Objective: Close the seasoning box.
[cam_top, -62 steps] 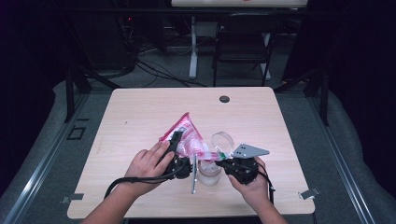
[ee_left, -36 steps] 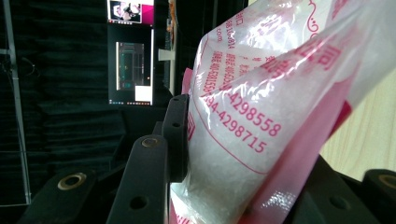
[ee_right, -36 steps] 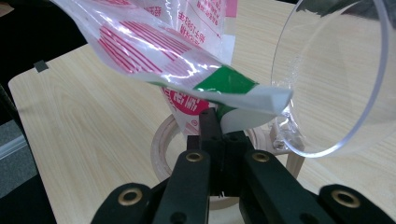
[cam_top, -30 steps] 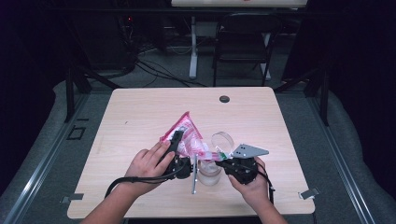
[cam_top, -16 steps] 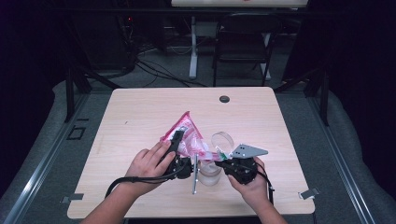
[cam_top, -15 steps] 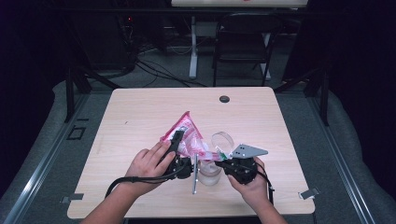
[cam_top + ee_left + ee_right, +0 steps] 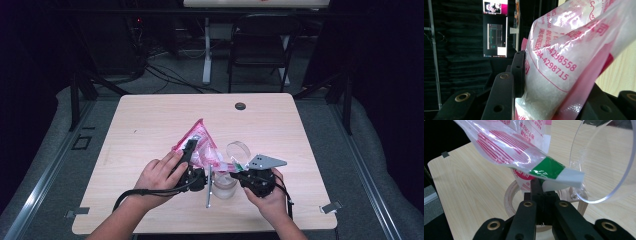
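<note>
1. Left gripper view, close up, shows red printed numbers on the pink-and-clear plastic bag (image 7: 564,75), its white grainy filling bulging between the jaws of the left gripper (image 7: 554,100), which squeeze it.
2. Right gripper view shows the right gripper (image 7: 541,187) pressed together on the bag's green-and-white corner (image 7: 554,171), beside a clear round lid (image 7: 604,160) and above a wooden ring (image 7: 510,195).
3. High view shows two hands low over one table (image 7: 150,120), one bag held between two grippers.
</note>
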`<state>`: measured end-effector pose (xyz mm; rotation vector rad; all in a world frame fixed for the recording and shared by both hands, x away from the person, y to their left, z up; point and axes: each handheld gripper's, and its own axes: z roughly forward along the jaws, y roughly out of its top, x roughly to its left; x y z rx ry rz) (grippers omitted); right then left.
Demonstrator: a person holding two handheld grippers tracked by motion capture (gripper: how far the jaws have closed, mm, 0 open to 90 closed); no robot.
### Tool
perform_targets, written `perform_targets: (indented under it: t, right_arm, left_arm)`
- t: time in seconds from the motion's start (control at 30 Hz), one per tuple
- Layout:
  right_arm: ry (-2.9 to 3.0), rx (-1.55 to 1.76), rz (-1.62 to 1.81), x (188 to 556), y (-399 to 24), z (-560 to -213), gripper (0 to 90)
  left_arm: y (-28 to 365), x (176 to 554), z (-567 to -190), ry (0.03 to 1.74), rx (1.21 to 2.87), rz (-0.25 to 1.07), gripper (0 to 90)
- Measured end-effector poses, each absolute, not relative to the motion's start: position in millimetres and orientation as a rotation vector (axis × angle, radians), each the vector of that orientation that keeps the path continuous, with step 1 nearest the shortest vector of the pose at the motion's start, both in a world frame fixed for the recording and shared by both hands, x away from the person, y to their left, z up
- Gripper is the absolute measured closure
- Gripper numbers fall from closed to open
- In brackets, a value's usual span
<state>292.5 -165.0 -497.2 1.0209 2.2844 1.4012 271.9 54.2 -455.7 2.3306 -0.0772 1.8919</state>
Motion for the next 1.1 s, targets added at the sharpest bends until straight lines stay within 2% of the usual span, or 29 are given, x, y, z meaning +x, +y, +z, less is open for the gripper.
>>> perform_targets:
  t: [1.1]
  right_arm:
    - [2.277,1.021,1.398,291.6,-165.4,-496.0,90.0]
  left_arm:
    - [57.4,273.6,-457.4,-0.047,2.341,1.868,67.9]
